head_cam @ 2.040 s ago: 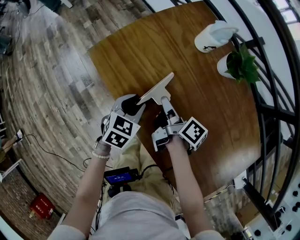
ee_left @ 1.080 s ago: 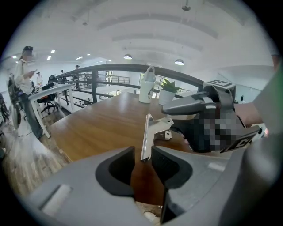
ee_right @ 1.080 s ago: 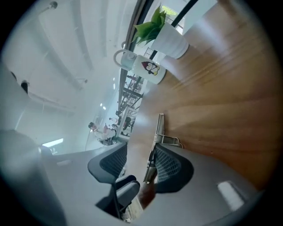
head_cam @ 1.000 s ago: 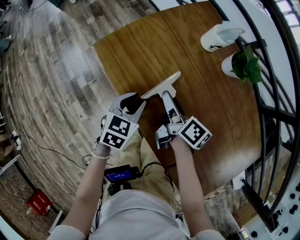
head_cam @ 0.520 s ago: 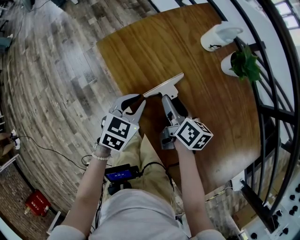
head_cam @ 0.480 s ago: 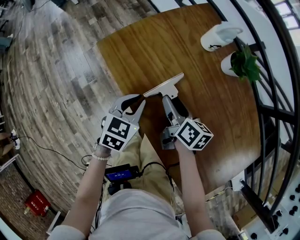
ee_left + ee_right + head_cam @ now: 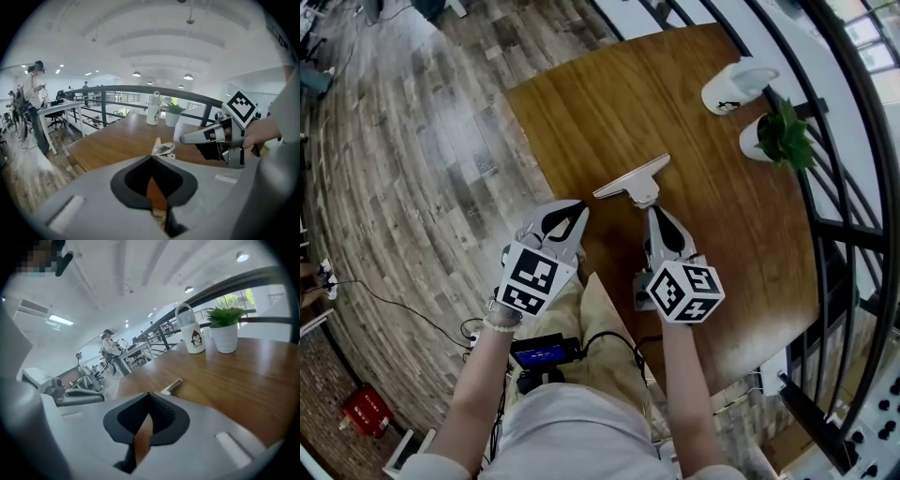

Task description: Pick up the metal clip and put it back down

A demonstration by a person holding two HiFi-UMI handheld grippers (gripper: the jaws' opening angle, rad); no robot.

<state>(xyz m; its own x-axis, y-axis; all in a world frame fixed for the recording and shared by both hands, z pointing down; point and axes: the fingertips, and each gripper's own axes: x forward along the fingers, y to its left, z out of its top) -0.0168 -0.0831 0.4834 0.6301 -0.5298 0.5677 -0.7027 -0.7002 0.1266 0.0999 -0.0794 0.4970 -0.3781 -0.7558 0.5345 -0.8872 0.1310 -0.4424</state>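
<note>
The metal clip (image 7: 633,178) lies flat on the wooden table (image 7: 609,103), a pale bar with a short handle toward me. It also shows just past the jaw tips in the left gripper view (image 7: 163,147) and the right gripper view (image 7: 172,386). My right gripper (image 7: 650,209) sits a short way behind the clip's handle, apart from it, shut and empty. My left gripper (image 7: 580,205) hovers at the table's near-left edge, to the left of the clip, also shut and empty. Each gripper shows in the other's view: the right gripper (image 7: 183,139) and the left gripper (image 7: 101,398).
A white jug with a penguin print (image 7: 734,84) and a potted plant in a white pot (image 7: 776,131) stand at the table's far right, by a black railing (image 7: 834,141). Wood floor (image 7: 403,169) lies left of the table. A person (image 7: 33,93) stands far off.
The right gripper, whose tip was at the clip's handle, has drawn back toward me and is off the clip. The left gripper has also pulled back slightly. The clip stays on the table.
</note>
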